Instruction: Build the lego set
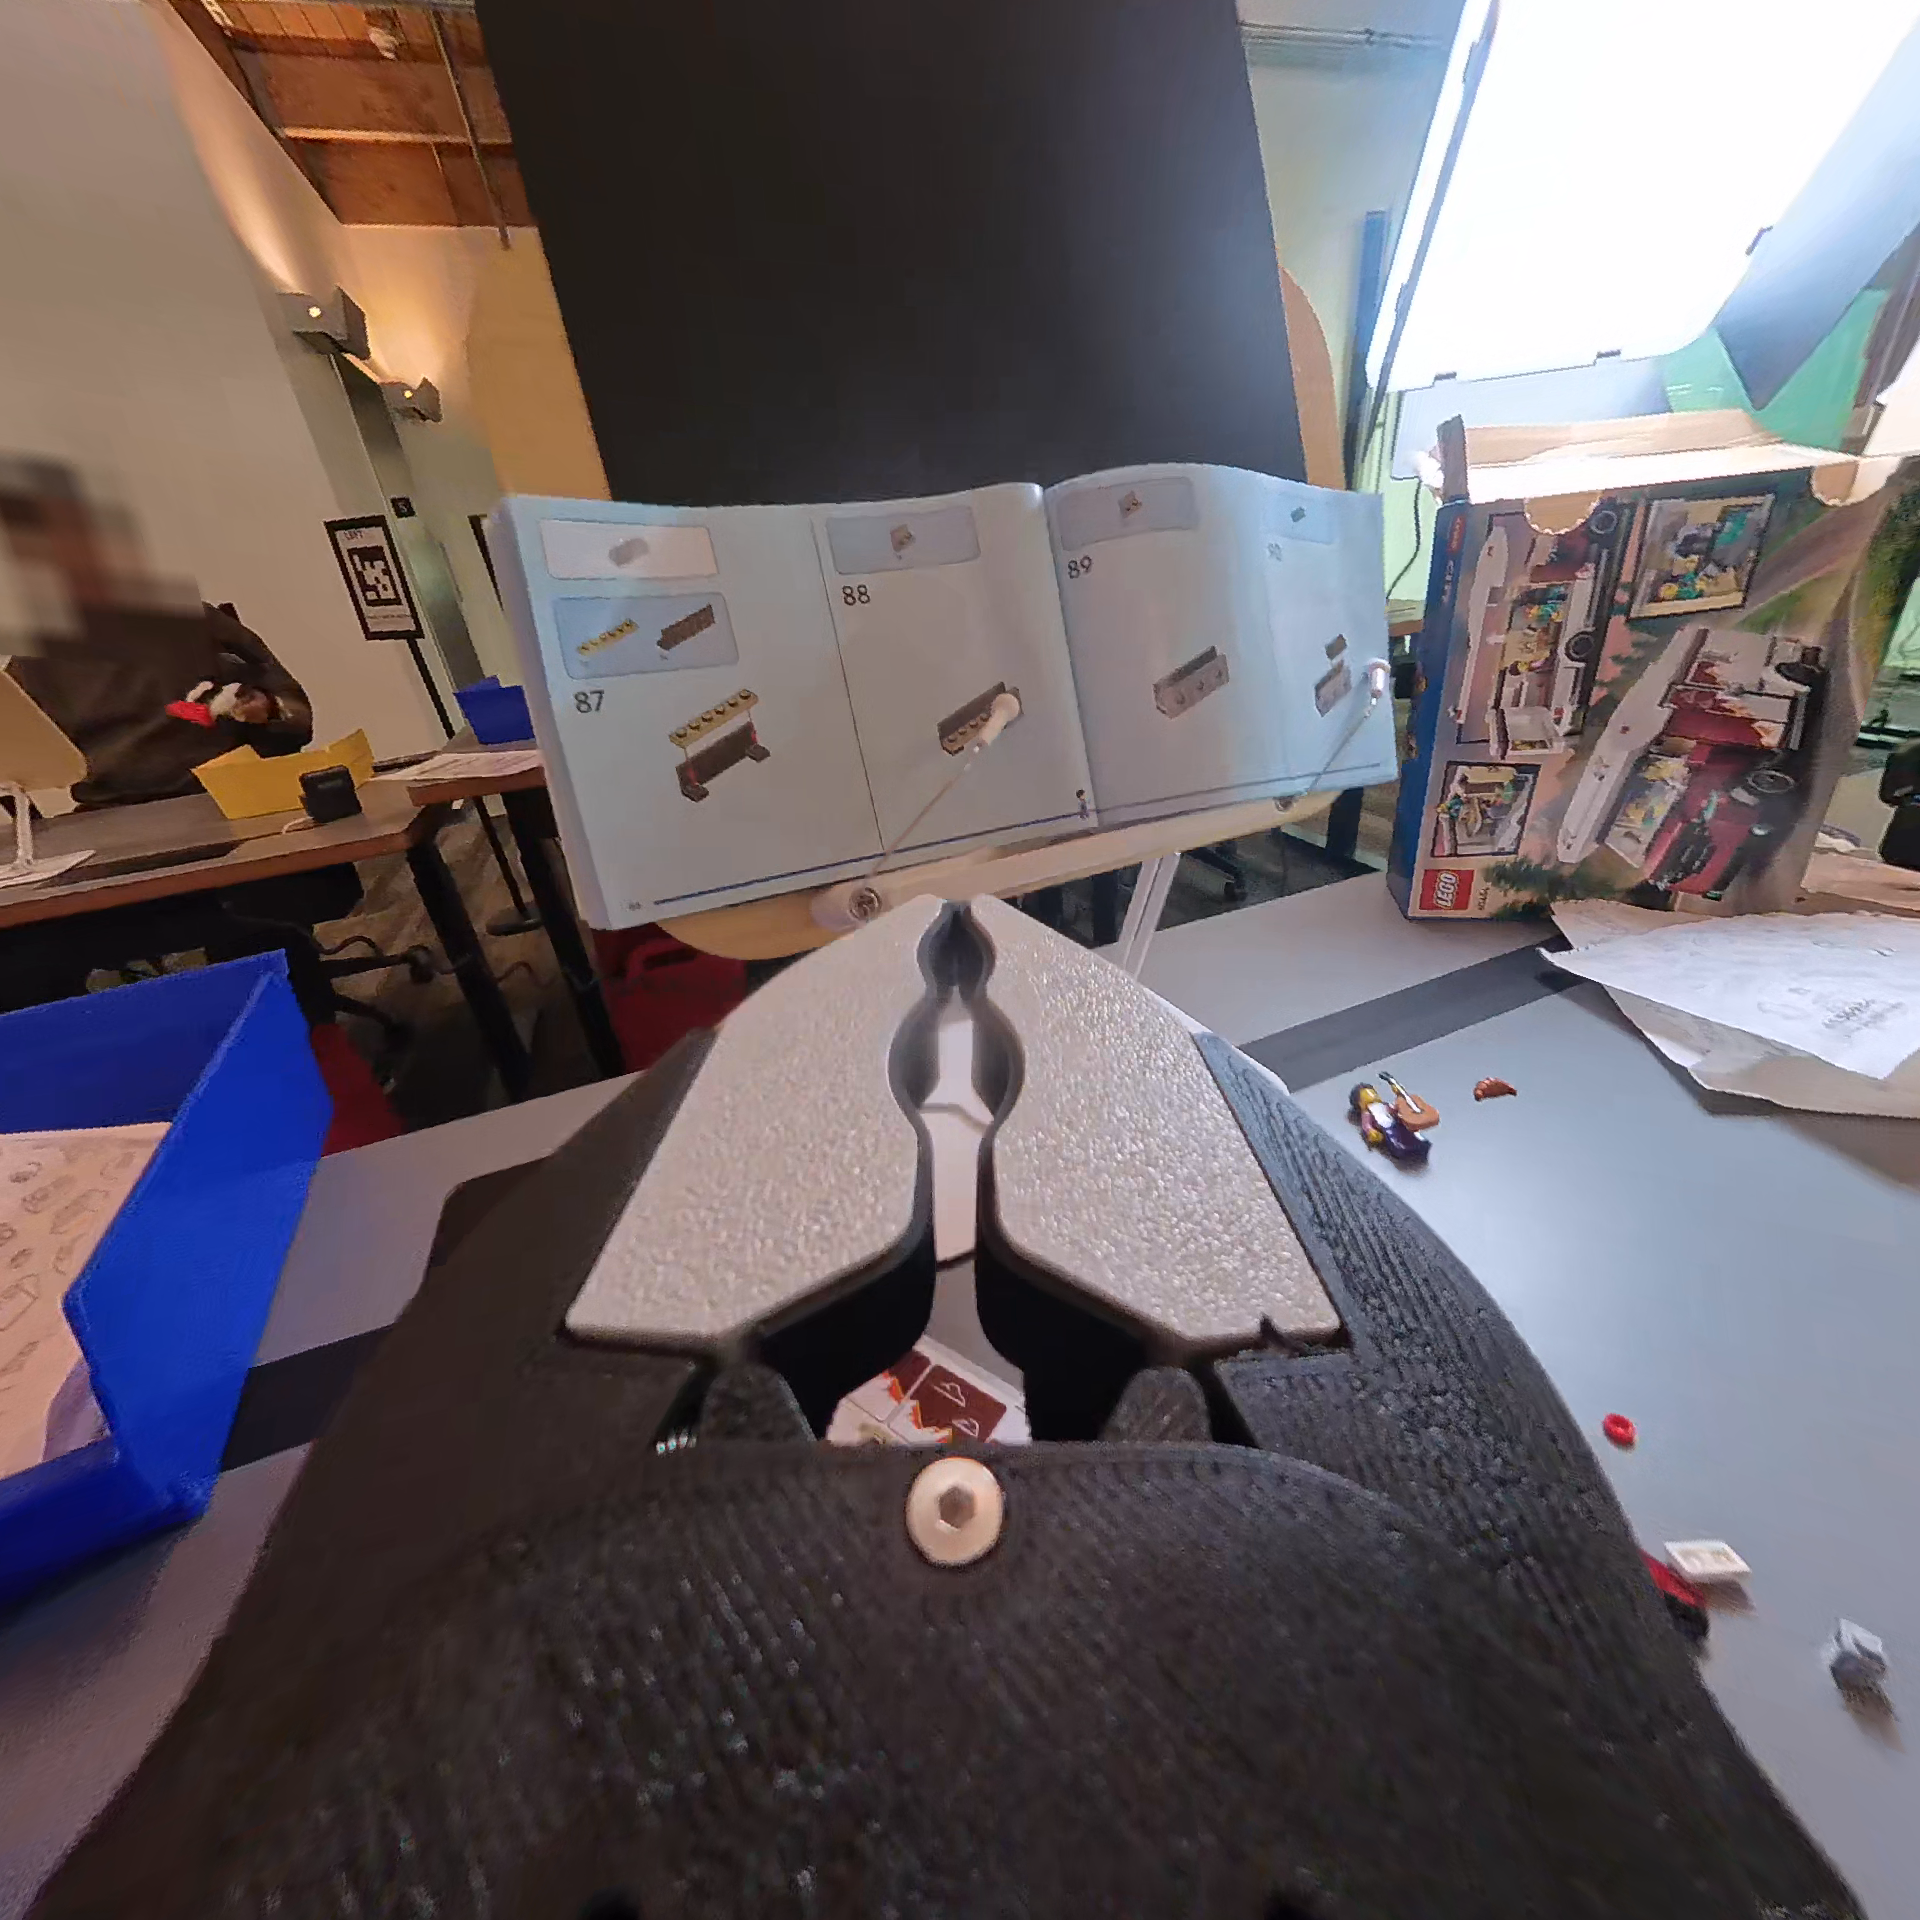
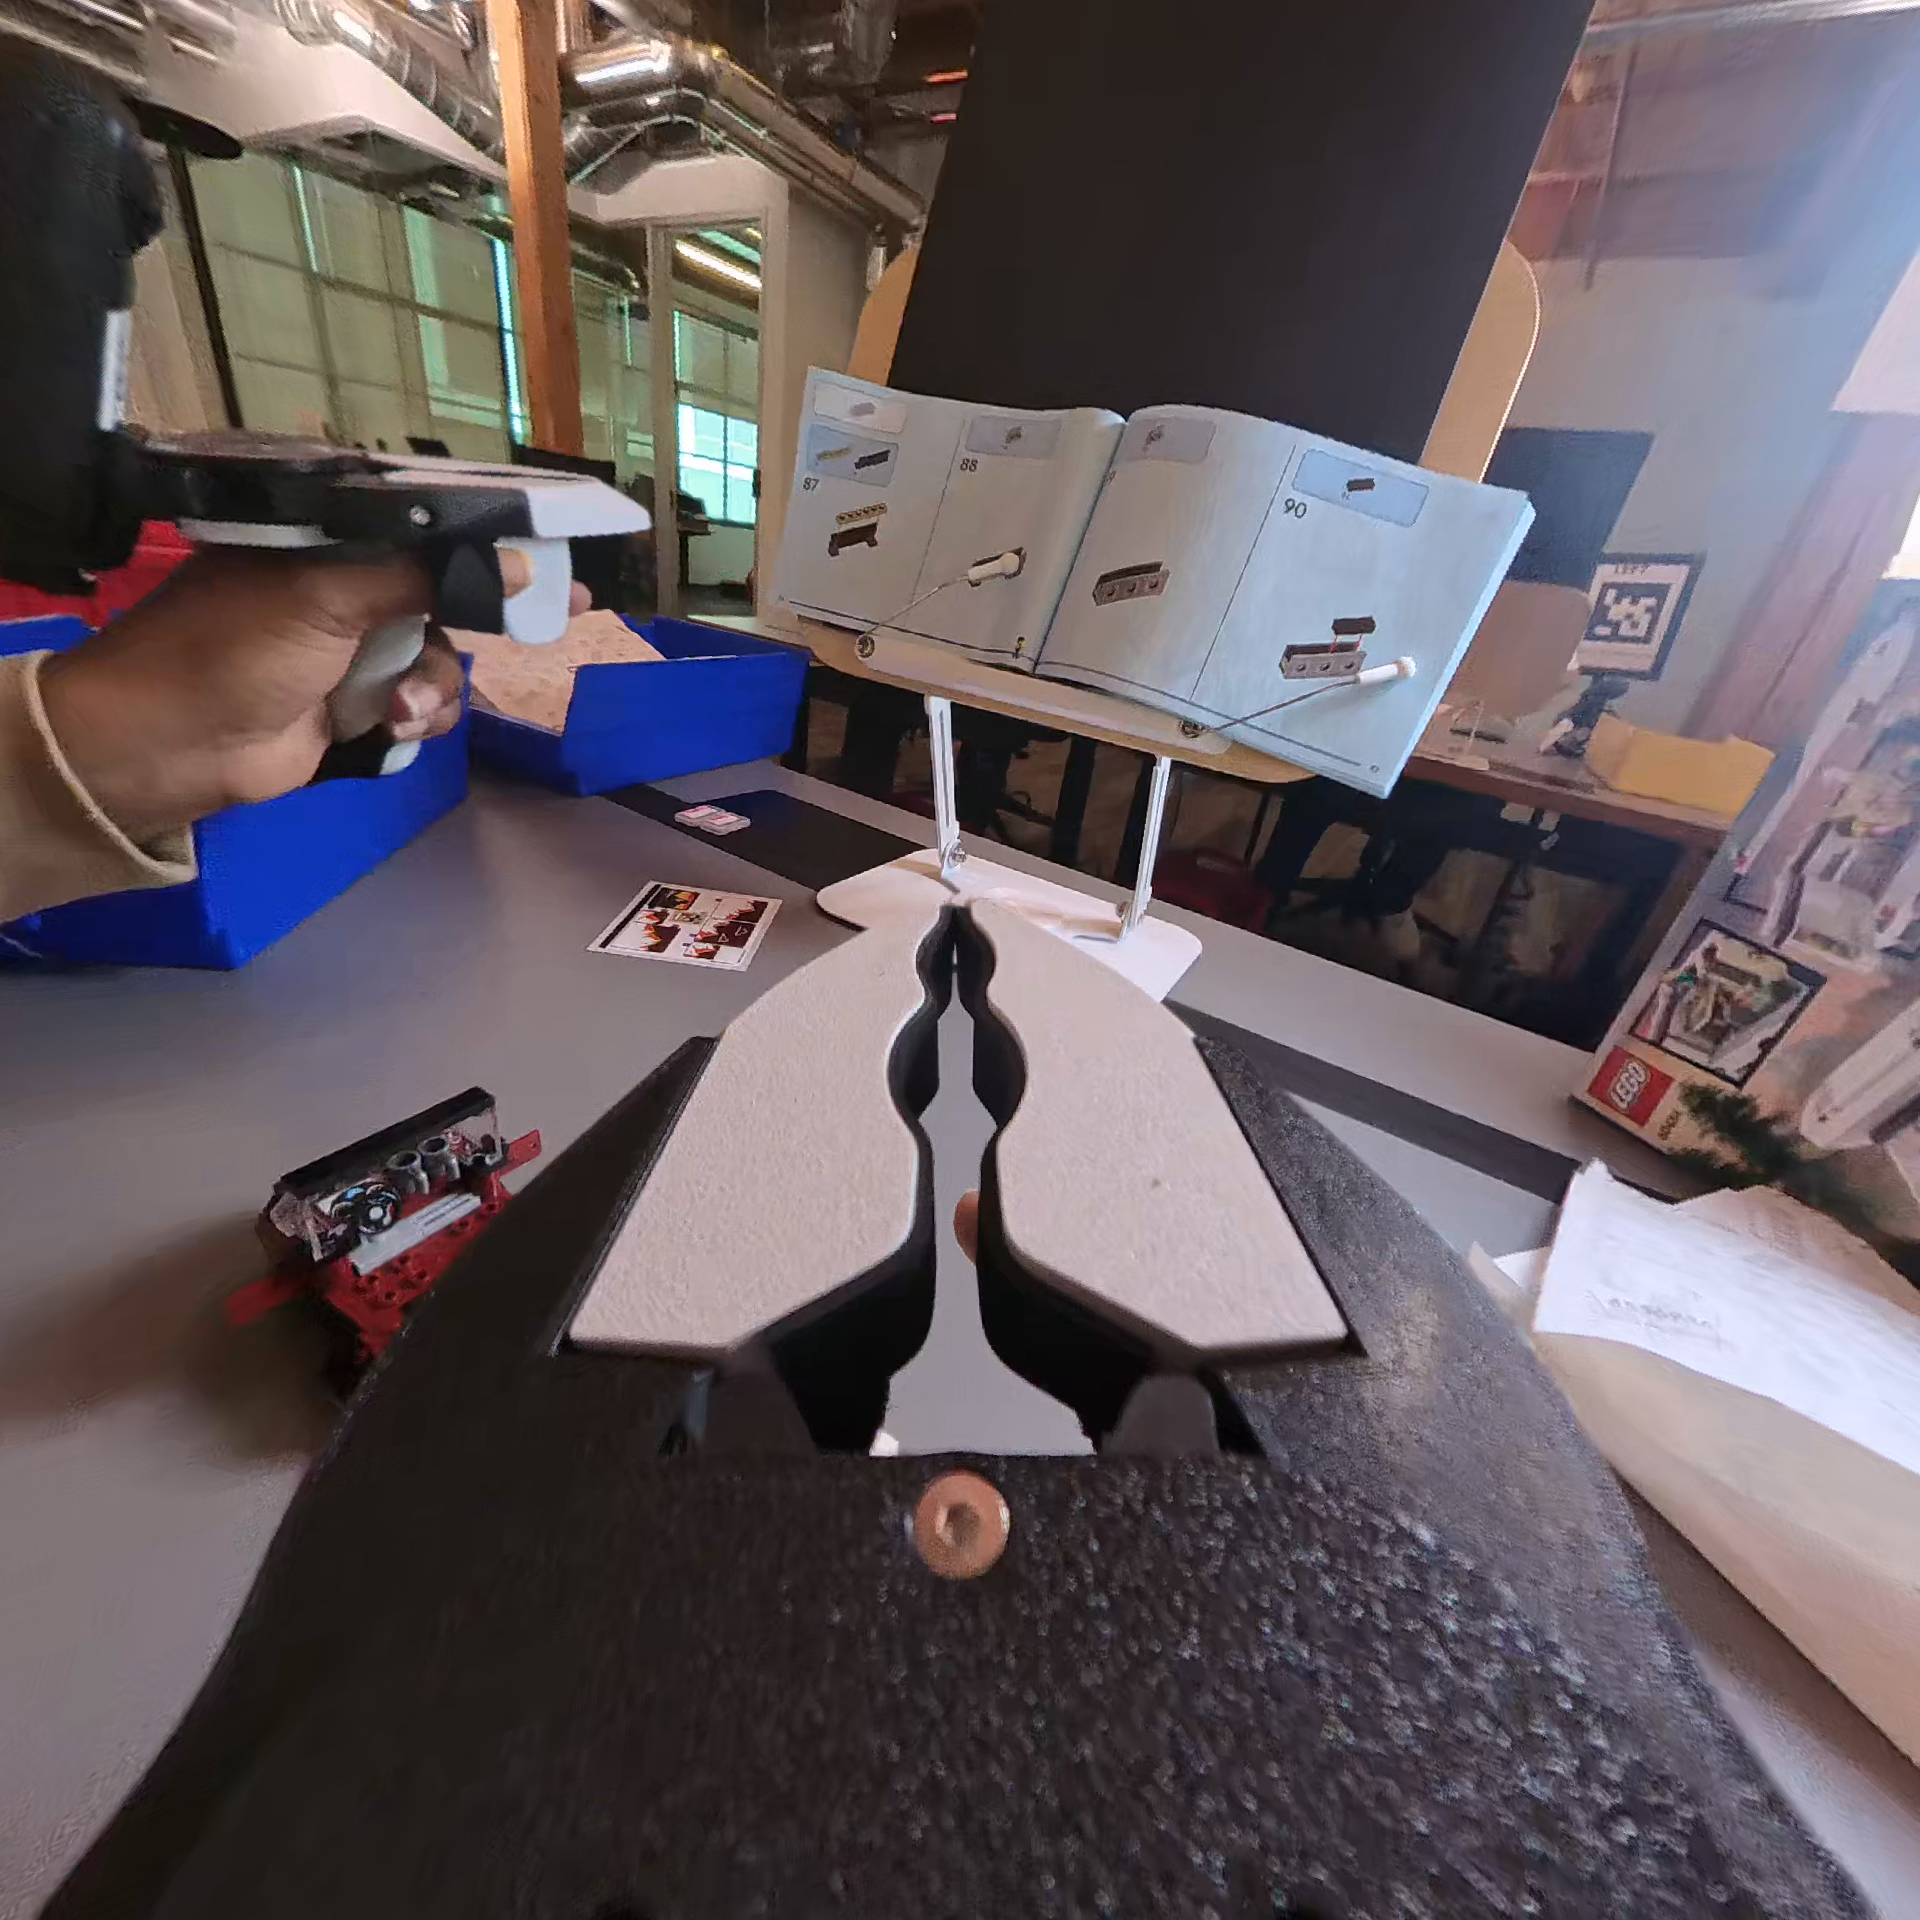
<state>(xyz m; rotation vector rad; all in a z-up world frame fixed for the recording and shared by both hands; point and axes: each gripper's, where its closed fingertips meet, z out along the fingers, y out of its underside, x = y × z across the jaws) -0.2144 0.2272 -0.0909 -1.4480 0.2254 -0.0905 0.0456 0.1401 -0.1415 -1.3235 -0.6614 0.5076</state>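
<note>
While the booklet [image 2: 1143, 561] sits propped on its stand [image 2: 1039, 925] so I can read it, both grippers, left [image 1: 958, 914] and right [image 2: 956, 914], hover over the table [image 2: 312, 1039], fingers together, holding nothing.

- Right gripper [image 2: 956, 920]: fingertips closed together, holding nothing, above the grey table [image 2: 312, 1039].
- Just ahead: white book stand [image 2: 1039, 904] carrying an open booklet [image 2: 1143, 561].
- Ahead-left: sticker sheet [image 2: 686, 925].
- Left: red brick model [image 2: 384, 1216].
- Far left: left gripper [image 2: 551, 540] in a hand [image 2: 208, 686], over blue bins [image 2: 644, 707].

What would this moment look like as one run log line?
left gripper: shut, empty | right gripper: shut, empty | open pale-blue instruction booklet: on white stand | small red-and-black brick model: on grey table
</note>
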